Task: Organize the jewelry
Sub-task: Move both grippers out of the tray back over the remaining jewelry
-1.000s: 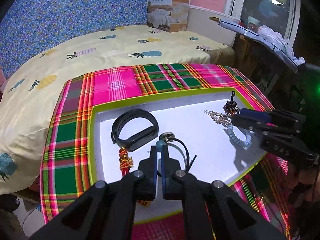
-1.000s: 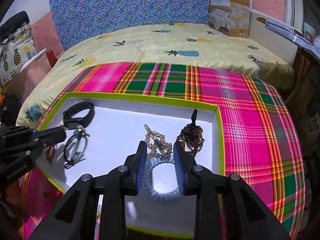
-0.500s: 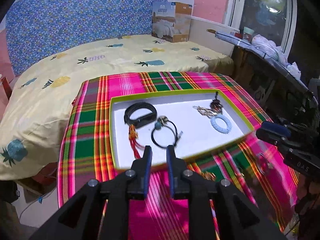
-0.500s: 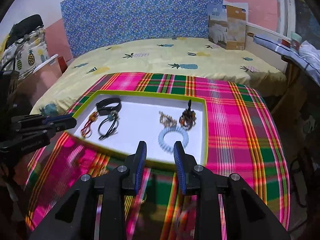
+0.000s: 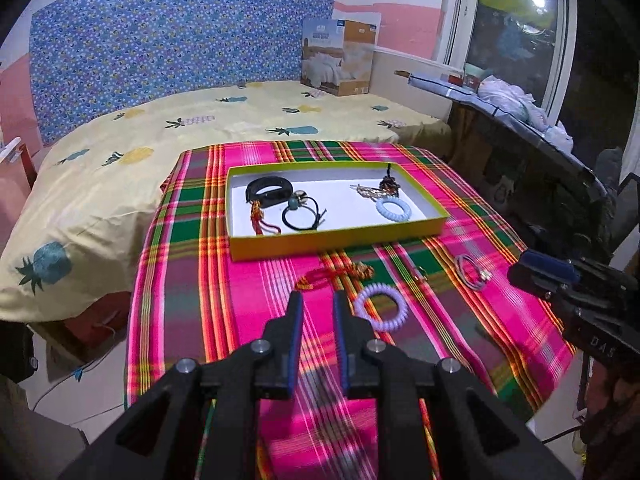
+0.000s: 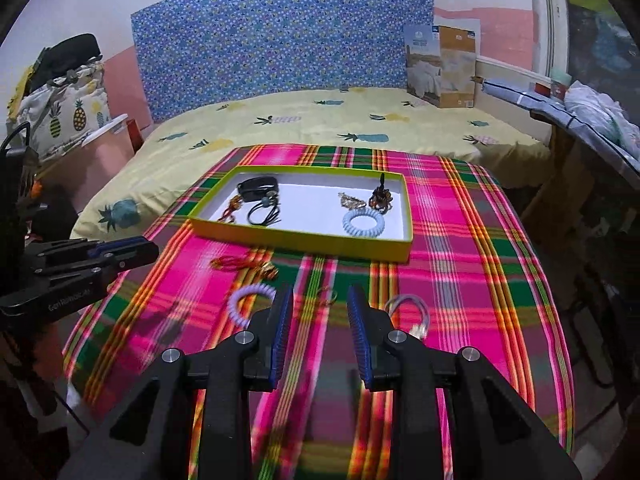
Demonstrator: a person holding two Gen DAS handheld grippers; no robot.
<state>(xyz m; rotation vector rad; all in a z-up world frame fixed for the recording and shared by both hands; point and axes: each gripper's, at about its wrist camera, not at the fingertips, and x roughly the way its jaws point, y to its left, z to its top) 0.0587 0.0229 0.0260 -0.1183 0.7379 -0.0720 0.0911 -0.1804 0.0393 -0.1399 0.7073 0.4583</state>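
A white tray with a yellow-green rim [image 5: 336, 236] sits on the plaid cloth. It holds a black band [image 5: 267, 190], a black hair tie [image 5: 303, 214], a red tassel charm [image 5: 260, 220], a light blue coil tie [image 6: 363, 222], a gold chain [image 6: 352, 200] and a dark bead bracelet [image 6: 382, 198]. On the cloth in front lie a red cord charm [image 5: 336, 272], a lilac coil tie [image 5: 380, 306], a small gold ring [image 6: 327, 294] and a white bangle [image 6: 408, 310]. My left gripper [image 5: 318, 300] hovers open and empty beside the lilac coil. My right gripper [image 6: 320, 300] is open and empty above the gold ring.
The plaid-covered table [image 6: 500, 280] stands against a bed with a yellow pineapple sheet [image 5: 200, 128]. A cardboard box [image 6: 440, 68] leans at the bed's far corner. A cluttered shelf [image 5: 500, 96] runs along the window on the right, and bags [image 6: 64, 96] are piled at the left.
Both grippers have drawn back from the tray to the near part of the cloth. The left let go of the black hair tie; the right left the light blue coil in the tray.
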